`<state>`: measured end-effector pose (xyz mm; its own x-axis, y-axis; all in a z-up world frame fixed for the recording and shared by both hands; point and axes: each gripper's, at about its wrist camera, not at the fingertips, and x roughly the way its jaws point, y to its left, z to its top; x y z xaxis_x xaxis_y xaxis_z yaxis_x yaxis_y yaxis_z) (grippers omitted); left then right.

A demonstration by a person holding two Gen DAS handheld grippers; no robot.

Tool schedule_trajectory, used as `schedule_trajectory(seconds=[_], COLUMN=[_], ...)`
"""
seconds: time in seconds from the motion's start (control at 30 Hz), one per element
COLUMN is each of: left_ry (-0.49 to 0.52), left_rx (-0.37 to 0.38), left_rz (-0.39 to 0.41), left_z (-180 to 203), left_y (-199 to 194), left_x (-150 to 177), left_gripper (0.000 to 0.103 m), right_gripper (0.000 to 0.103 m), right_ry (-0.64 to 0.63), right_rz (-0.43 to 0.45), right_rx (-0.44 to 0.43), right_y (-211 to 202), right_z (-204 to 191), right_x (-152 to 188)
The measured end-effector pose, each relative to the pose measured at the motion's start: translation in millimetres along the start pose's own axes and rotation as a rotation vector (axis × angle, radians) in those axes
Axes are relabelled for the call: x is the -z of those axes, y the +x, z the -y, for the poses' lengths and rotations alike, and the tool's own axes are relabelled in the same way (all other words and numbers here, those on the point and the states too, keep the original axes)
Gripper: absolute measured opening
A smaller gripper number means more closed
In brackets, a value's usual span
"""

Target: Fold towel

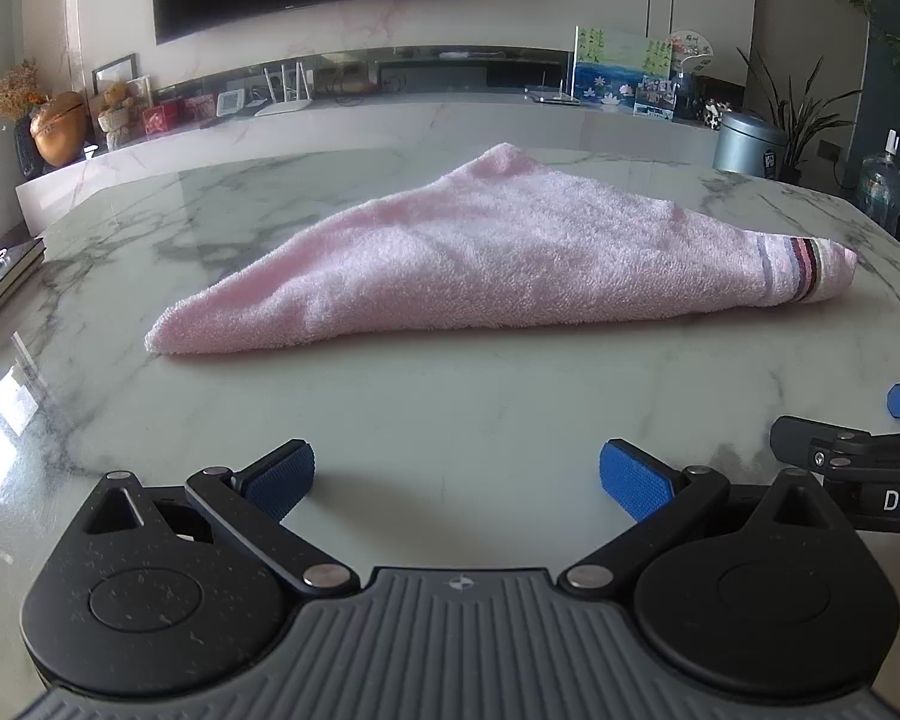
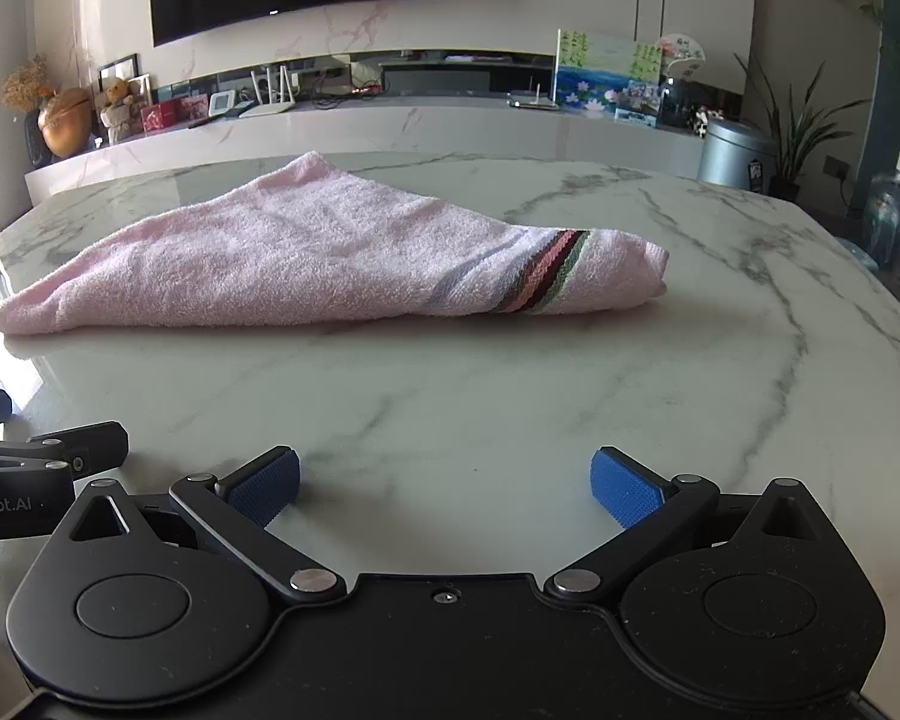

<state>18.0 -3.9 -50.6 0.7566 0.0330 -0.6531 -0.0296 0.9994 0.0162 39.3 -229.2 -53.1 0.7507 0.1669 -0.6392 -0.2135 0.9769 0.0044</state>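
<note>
A pink towel (image 1: 480,252) lies folded into a triangle on the white marble table (image 1: 450,408), its striped end to the right. It also shows in the right wrist view (image 2: 306,258), left of centre. My left gripper (image 1: 457,480) is open and empty, low over the table, a short way in front of the towel. My right gripper (image 2: 444,483) is open and empty, beside the left one and equally short of the towel. Part of the right gripper (image 1: 858,450) shows at the right edge of the left wrist view.
A dark book or notebook (image 1: 6,276) lies at the table's left edge. Behind the table runs a marble TV shelf (image 1: 354,120) with ornaments. A grey bin (image 1: 750,144), a plant and a water bottle (image 1: 882,186) stand at the far right.
</note>
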Motion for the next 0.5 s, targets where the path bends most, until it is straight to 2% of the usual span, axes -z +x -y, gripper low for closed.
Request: schedule_trajectory(seconds=[0.5], left_ry=[-0.023], left_rx=[-0.025], left_rz=[0.005], left_z=[0.8], left_y=[30.5], left_x=[-23.9], left_gripper=[0.103], right_gripper=[0.103], right_ry=[0.008], right_rz=[0.001], right_rx=[0.010], right_y=[34.4], right_z=[-2.6], right_x=[-27.9])
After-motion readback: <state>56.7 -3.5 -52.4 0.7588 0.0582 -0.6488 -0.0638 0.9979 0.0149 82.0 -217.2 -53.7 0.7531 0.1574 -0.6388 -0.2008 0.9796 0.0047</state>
